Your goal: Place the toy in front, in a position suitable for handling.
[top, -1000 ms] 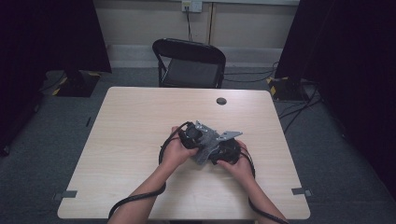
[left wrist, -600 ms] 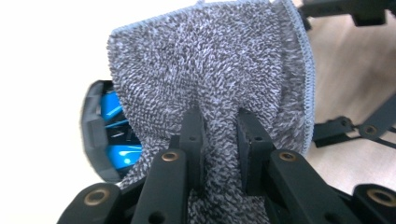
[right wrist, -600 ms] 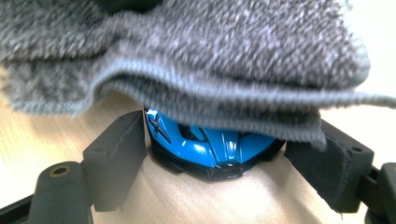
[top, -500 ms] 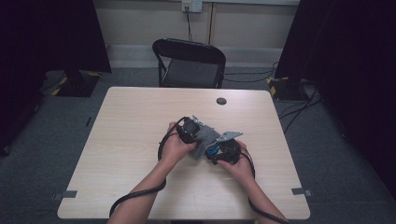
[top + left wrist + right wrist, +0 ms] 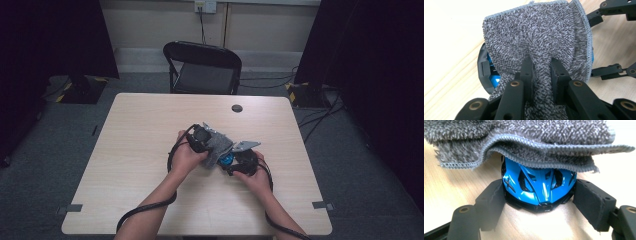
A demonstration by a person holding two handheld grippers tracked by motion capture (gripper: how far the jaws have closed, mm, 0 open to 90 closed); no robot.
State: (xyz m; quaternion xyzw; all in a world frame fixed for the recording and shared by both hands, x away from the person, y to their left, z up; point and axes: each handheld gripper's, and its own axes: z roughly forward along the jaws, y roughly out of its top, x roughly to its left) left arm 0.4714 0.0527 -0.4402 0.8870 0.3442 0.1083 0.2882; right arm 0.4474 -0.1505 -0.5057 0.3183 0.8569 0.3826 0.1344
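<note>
You are pinching the grey terry cloth (image 5: 536, 45) in the left gripper (image 5: 541, 72), wiping underway; the right gripper's (image 5: 539, 202) jaws, just closing, are bracketing the glossy blue-and-black toy car (image 5: 537, 187).

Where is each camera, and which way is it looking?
High view: above the person's side, looking forward and down at the pale wooden table; forearms show.
Left gripper view: on the left gripper, jaws pinching the fuzzy grey cloth.
Right gripper view: on the right gripper, jaws around the shiny blue toy car.
All share the cloth.
</note>
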